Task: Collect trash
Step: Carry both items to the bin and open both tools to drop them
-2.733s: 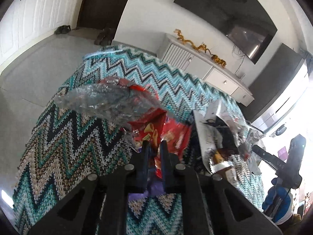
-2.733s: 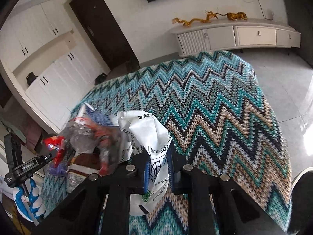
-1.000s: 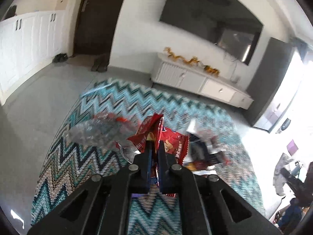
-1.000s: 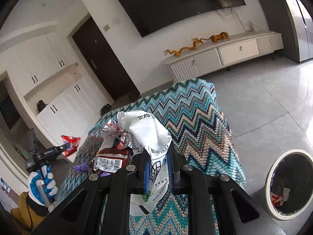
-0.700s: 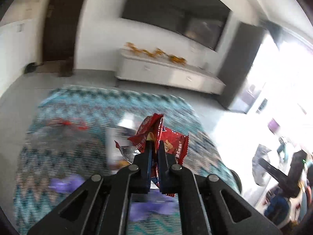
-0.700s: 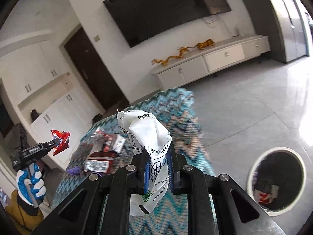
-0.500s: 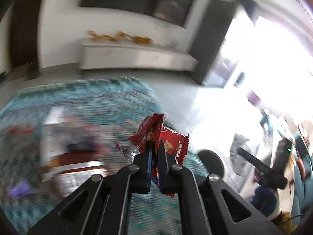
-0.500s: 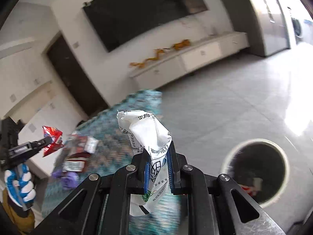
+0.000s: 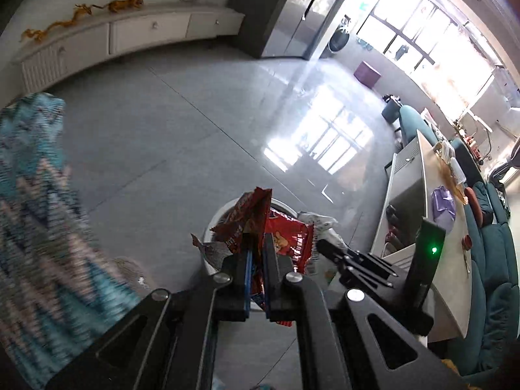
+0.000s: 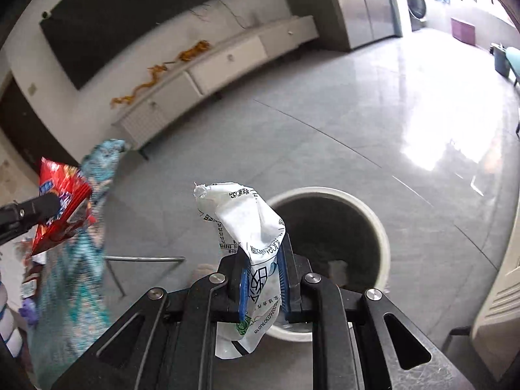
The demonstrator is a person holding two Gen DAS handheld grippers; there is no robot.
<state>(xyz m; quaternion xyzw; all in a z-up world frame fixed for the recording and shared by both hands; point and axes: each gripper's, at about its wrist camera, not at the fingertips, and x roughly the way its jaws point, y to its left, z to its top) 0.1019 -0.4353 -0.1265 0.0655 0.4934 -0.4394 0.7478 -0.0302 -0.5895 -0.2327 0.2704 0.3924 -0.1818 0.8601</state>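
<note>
Jaws of both grippers clamped on trash, carried to the white bin (image 10: 383, 237).
Right gripper (image 10: 262, 279) beginning to loosen on white wrapper (image 10: 247, 227) over bin mouth; left gripper (image 9: 256, 260) pinching red snack bag (image 9: 286, 237), near bin; next, release inside rim.

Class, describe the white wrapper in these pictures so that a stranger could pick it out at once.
Start at the round white bin with the dark inside on the grey tiled floor. Just in front of its rim, the right tongs, whose jaws are opening, have a crumpled white plastic wrapper with black print between them. The other wrapper, a red snack packet in the left tongs, is bright red.
</note>
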